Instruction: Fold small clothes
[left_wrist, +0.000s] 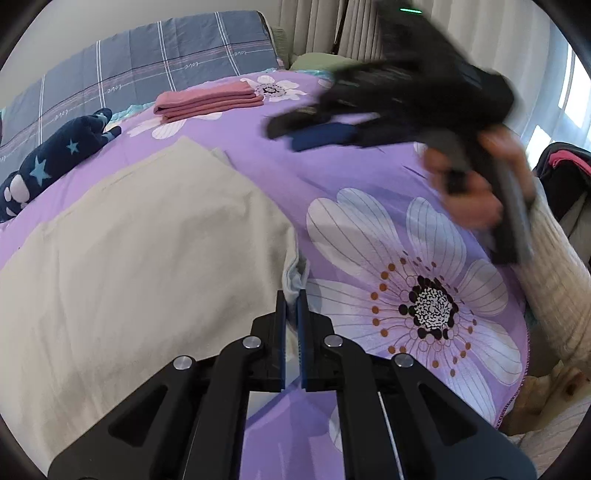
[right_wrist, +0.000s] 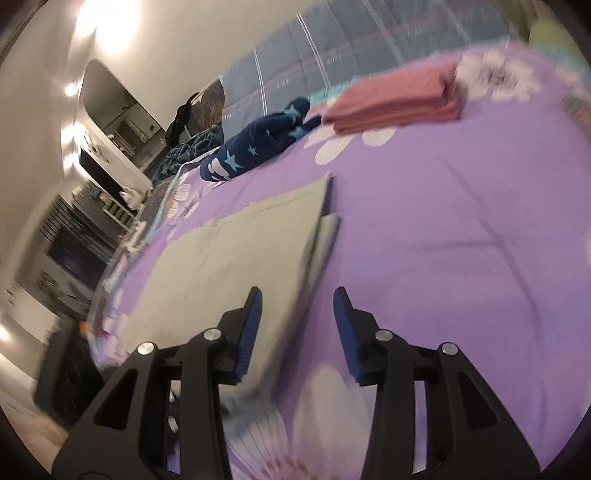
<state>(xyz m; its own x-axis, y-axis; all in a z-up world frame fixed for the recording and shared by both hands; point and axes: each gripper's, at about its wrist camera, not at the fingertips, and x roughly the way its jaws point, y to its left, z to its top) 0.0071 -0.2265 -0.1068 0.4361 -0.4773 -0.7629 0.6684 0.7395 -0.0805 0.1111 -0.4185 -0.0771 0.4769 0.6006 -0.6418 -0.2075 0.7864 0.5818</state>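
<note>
A beige garment (left_wrist: 147, 243) lies flat on the purple floral bedspread (left_wrist: 354, 177). My left gripper (left_wrist: 291, 299) is shut on the garment's near right corner, where a pale blue lining shows. The right gripper (left_wrist: 291, 125) is blurred in the air at the upper right, held in a hand, above the bed. In the right wrist view the right gripper (right_wrist: 297, 299) is open and empty above the beige garment's (right_wrist: 229, 258) right edge. A folded pink stack (left_wrist: 207, 101) lies at the far side; it also shows in the right wrist view (right_wrist: 395, 99).
A navy star-patterned soft toy (left_wrist: 55, 158) lies at the far left near a blue-grey plaid pillow (left_wrist: 147, 62). A dark blue folded item (left_wrist: 325, 136) lies under the right gripper. Curtains and a window stand behind; the bed's right edge (left_wrist: 524, 350) is near.
</note>
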